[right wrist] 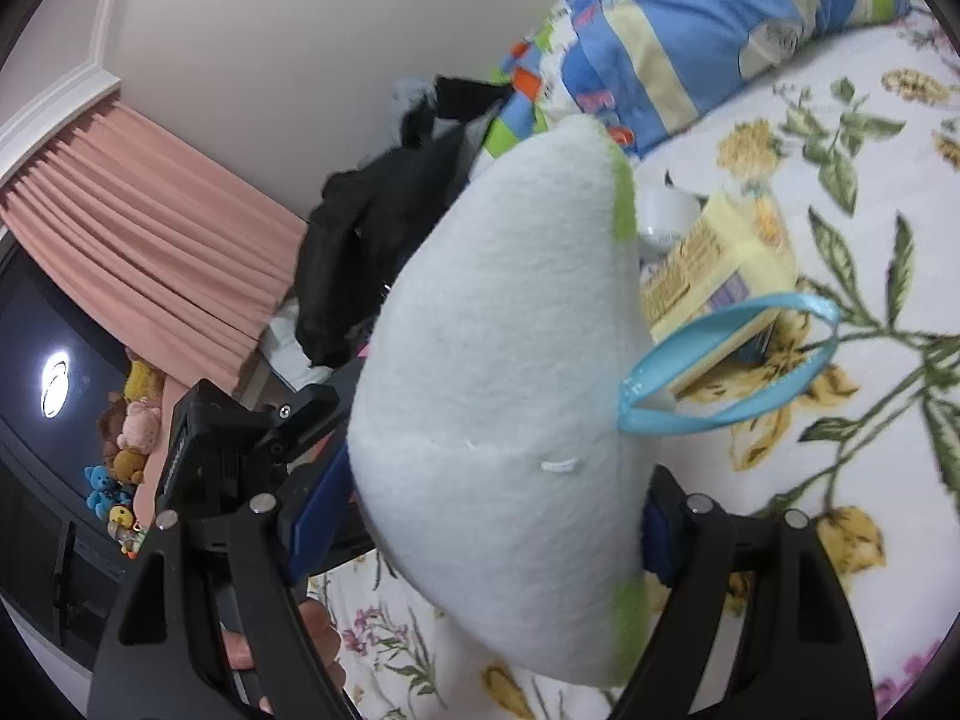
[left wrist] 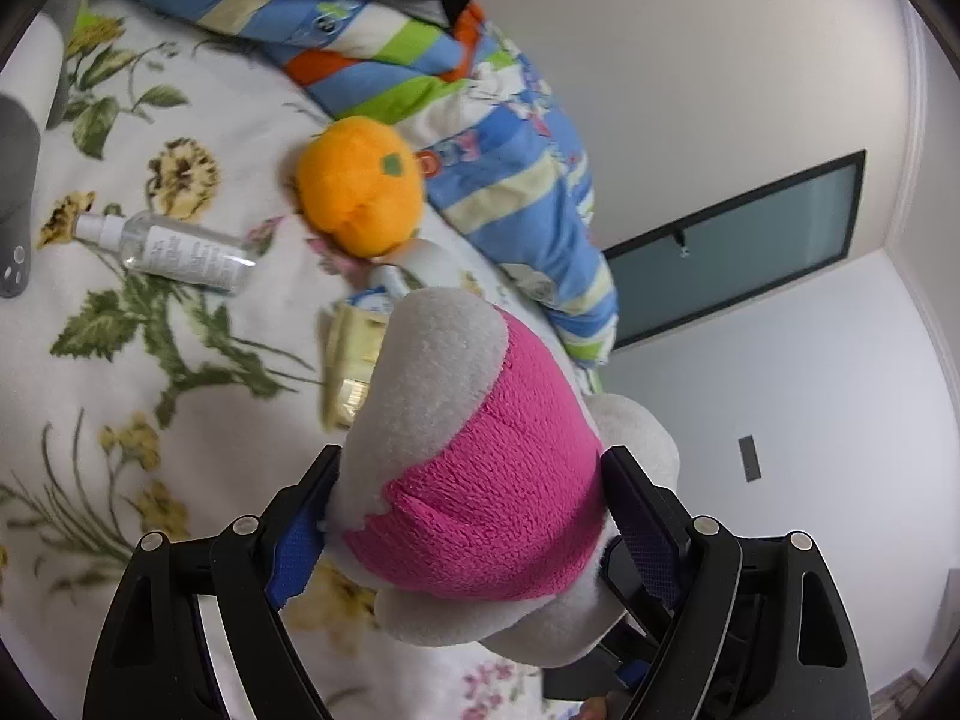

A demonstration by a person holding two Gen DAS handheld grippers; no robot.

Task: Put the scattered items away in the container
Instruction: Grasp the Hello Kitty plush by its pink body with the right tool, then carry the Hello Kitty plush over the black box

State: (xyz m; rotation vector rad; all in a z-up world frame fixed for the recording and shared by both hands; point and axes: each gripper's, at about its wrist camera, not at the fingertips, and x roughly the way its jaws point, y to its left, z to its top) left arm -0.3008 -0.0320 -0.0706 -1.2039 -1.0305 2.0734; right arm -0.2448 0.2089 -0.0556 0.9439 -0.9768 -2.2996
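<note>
2 plush toys (left wrist: 480, 480) (right wrist: 498, 396) clamped in jaws above the floral bedspread (left wrist: 150, 360).

A floral bedspread (left wrist: 150, 360) covered the bed, with a striped blue quilt (left wrist: 516, 180) bunched along its far edge. Beyond it, pink curtains (right wrist: 150, 228) hung at the left by a dark window (right wrist: 36, 360), stuffed toys (right wrist: 129, 432) lining the sill.

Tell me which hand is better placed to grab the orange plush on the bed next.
Neither is free now: the left tool grips a pink and white plush, the right tool a white plush. Once emptied, probably left; only its view shows the orange plush.
</note>
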